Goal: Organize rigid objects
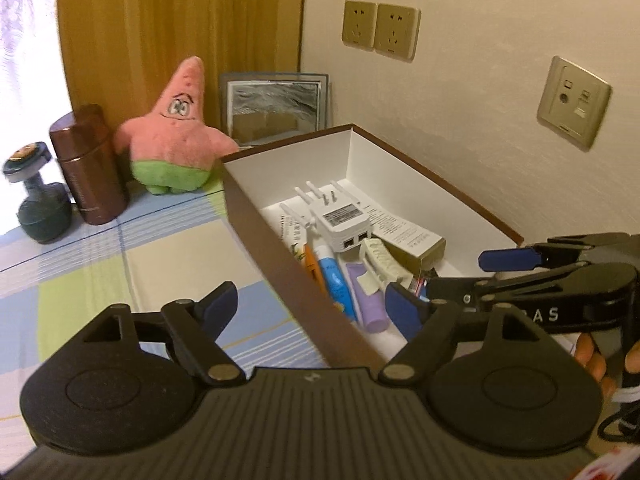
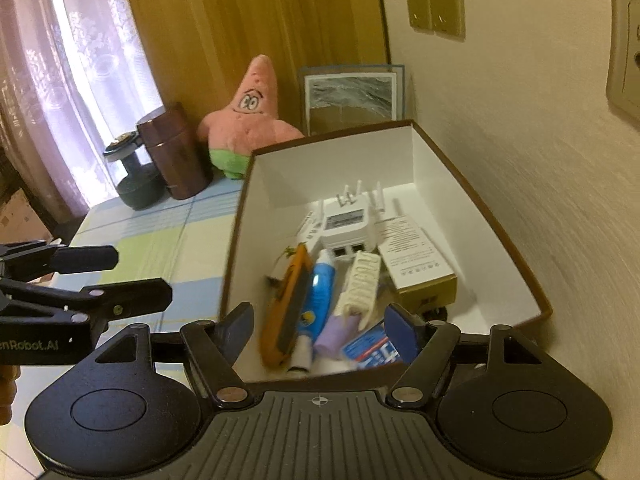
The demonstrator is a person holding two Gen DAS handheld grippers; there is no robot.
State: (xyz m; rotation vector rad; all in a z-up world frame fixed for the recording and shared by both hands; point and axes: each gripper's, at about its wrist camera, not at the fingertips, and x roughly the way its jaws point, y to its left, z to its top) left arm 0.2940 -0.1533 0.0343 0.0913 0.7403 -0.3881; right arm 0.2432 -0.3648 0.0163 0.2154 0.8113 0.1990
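Brimming with small items, the brown box point(image 2: 480, 200) is white inside.

Each camera sits just behind its own hand-held gripper and looks forward and down along the two fingers. The left wrist view hangs over the near left wall of the open box point(image 1: 280, 248), facing the corner with wall sockets point(image 1: 380, 32). The right wrist view looks straight into the box from its near end, close above it; both share the box, pink plush toy point(image 2: 248, 120) and checked surface point(image 2: 160, 248).
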